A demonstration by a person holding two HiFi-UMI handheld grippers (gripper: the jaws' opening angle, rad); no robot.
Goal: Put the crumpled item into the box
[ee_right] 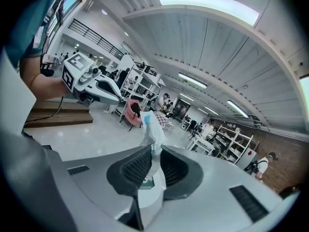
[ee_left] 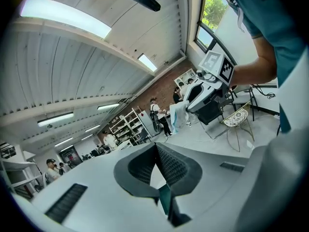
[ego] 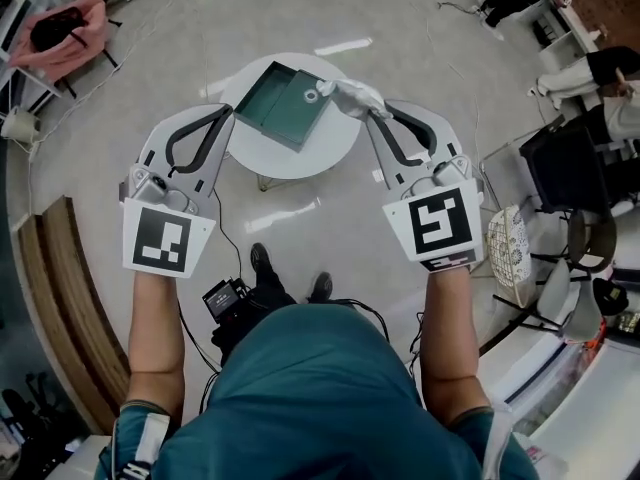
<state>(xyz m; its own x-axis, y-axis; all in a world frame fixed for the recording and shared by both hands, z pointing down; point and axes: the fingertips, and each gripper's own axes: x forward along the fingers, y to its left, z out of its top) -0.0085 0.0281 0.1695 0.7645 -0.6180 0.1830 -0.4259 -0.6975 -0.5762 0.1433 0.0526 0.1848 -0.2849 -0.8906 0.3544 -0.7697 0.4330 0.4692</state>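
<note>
1. The right gripper (ego: 372, 111) is seen clamped on the crumpled item (ego: 355, 95). In the right gripper view the pale, wrinkled material (ee_right: 151, 129) is pinched between the ribbed pads, and most of it sticks out past the tips.
2. The left gripper (ego: 224, 114) is noted with its jaws brought together and nothing between them. It is placed off the left side of the box (ego: 275, 108) and does not touch it.
3. The box lies open on the round white table (ego: 300, 160), turned at an angle, its green inside facing up.
4. The item is held just beside the box's right corner, over the rim or the table rather than over the open inside. Its height above the box cannot be told.
5. Judged step: the carry to the box is nearly finished, and the release has not yet been made.
6. Risk: if the jaws are parted here, the item is likely to land on the rim or the table, because it is not over the middle.
7. Risk: the material may catch on the ribbed pads and be dragged back out as the gripper is withdrawn.
8. Risk: the box looks light and is not steadied. A nudge from either gripper could slide it across the table.
9. Risk: loosely crumpled material may spring up and hang over the wall once it is dropped.
</note>
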